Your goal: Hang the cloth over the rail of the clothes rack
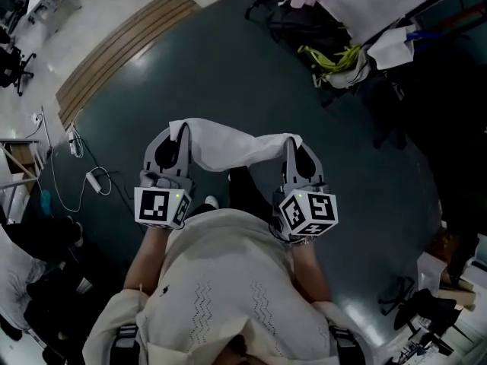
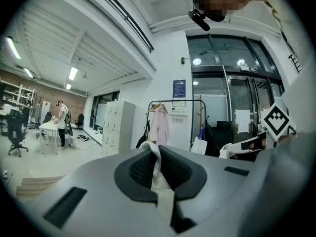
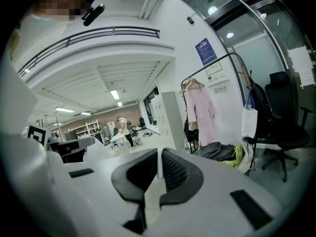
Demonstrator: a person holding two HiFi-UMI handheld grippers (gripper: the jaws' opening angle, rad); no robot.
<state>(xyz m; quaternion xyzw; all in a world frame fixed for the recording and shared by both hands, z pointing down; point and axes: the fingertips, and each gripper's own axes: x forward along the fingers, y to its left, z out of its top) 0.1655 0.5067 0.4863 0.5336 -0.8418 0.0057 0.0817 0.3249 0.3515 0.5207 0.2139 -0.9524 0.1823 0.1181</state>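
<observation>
A white cloth (image 1: 228, 145) hangs stretched between my two grippers above the dark floor in the head view. My left gripper (image 1: 179, 129) is shut on the cloth's left end (image 2: 157, 168), which shows pinched between the dark pads. My right gripper (image 1: 291, 141) is shut on the right end (image 3: 159, 174). Ahead stands the clothes rack (image 2: 177, 101), a black frame with a top rail and a pink garment (image 2: 160, 126) on a hanger. The right gripper view shows the same rack (image 3: 217, 59) and pink garment (image 3: 201, 113) to the right of centre.
Under the rack lie a grey bag and a yellow-green item (image 3: 238, 154). A black office chair (image 3: 283, 132) stands at the right. White lockers (image 2: 118, 125) stand left of the rack. A person (image 2: 62, 122) stands at a far table. Cables and a power strip (image 1: 96, 179) lie on the floor.
</observation>
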